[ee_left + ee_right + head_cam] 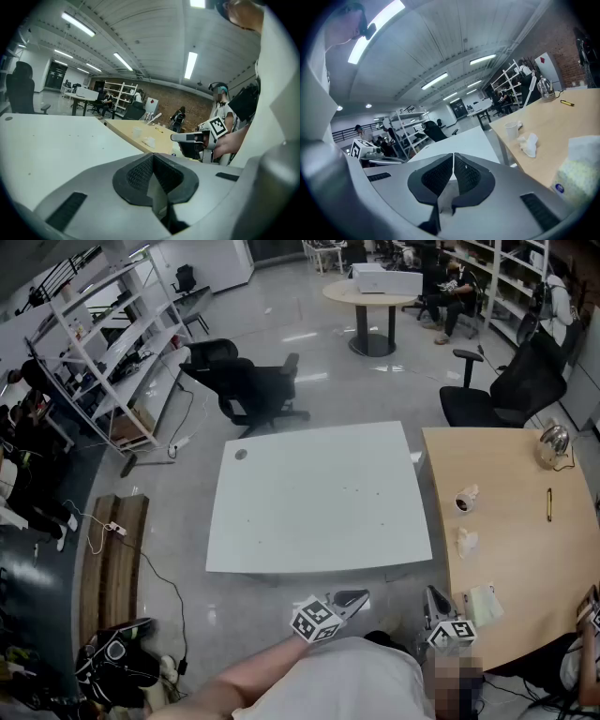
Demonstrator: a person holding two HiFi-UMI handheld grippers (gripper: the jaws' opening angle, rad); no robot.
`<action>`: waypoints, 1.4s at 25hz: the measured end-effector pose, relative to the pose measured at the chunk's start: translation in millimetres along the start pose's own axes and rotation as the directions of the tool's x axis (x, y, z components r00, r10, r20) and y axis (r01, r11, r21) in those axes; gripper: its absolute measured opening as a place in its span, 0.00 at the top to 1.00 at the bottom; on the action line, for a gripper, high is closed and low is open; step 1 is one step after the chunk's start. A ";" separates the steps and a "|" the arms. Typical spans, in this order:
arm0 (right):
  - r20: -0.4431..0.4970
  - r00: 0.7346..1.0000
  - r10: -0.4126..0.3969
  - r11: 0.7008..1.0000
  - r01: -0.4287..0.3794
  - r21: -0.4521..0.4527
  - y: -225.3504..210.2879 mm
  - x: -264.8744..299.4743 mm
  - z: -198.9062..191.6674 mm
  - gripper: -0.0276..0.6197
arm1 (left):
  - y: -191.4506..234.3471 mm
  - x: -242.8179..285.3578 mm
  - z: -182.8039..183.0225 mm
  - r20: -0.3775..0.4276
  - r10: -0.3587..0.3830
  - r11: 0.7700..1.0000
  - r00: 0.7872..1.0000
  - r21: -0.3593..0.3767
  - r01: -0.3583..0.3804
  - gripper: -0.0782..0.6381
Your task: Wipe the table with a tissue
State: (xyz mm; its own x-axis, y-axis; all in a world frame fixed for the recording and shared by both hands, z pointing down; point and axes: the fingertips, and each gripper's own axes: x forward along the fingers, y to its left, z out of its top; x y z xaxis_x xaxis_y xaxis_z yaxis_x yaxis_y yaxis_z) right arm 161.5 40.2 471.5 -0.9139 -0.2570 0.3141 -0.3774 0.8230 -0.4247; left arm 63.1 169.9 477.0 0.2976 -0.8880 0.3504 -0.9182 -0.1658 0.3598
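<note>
White table (319, 493) open all over; cup (464, 502), crumpled tissue (466, 541), pack (485, 604) on wooden table (520, 540)

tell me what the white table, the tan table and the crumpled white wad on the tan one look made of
White table: smooth, matte, even white top with only a soft sheen, probably laminate or painted board.
Tan table: pale brown wood look, likely veneer or laminate; grain too faint to be sure.
Crumpled wad: soft white paper, likely tissue, judging by its loose creased folds.

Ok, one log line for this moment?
left gripper: shut, empty | right gripper: shut, empty | crumpled tissue: on wooden table, untouched
</note>
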 end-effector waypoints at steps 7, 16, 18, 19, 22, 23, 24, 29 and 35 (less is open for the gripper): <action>0.012 1.000 0.014 0.999 -0.013 -0.042 -52.7 45.3 37.8 0.93 | 39.3 65.7 43.5 0.019 0.003 0.999 1.000 0.039 -0.004 0.88; 0.014 0.999 -0.035 0.997 0.036 -0.065 -104.9 64.5 72.3 0.93 | 53.6 137.9 73.9 -0.028 -0.017 0.994 0.999 0.108 0.020 0.88; -0.005 0.998 -0.058 0.998 0.058 -0.014 -122.1 57.0 66.5 0.93 | 43.8 161.9 72.2 -0.068 -0.047 0.992 0.997 0.111 0.054 0.88; -0.013 0.998 -0.066 0.998 0.066 0.011 -130.2 55.4 63.4 0.93 | 40.4 172.9 71.6 -0.089 -0.059 0.991 0.994 0.117 0.069 0.88; -0.013 0.997 -0.082 0.995 0.082 0.051 -144.4 59.3 65.3 0.93 | 39.2 196.3 75.7 -0.131 -0.074 0.983 0.989 0.160 0.095 0.88; -0.011 0.996 -0.086 0.995 0.087 0.053 -147.6 60.7 67.7 0.93 | 39.9 203.5 78.6 -0.138 -0.077 0.979 0.987 0.176 0.101 0.88; -0.009 0.996 -0.090 0.995 0.090 0.051 -150.6 62.0 70.1 0.93 | 41.0 210.8 81.6 -0.144 -0.079 0.976 0.986 0.188 0.106 0.88; -0.028 0.989 -0.142 0.986 0.144 0.081 -160.0 52.5 64.0 0.93 | 33.3 242.7 75.2 -0.220 -0.120 0.969 0.968 0.185 0.163 0.88; -0.012 0.980 -0.200 0.968 0.200 0.154 -166.9 41.9 53.4 0.93 | 33.3 292.8 61.7 -0.362 -0.114 0.913 0.925 0.329 0.241 0.88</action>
State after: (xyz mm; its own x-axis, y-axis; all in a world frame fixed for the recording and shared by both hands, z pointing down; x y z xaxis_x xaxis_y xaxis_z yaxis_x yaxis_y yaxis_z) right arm 178.2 -135.0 510.2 -0.8181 -0.4108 0.4025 -0.5707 0.6667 -0.4794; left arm 103.6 -122.1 538.2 0.4748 -0.6476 0.5960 -0.8525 -0.5067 0.1285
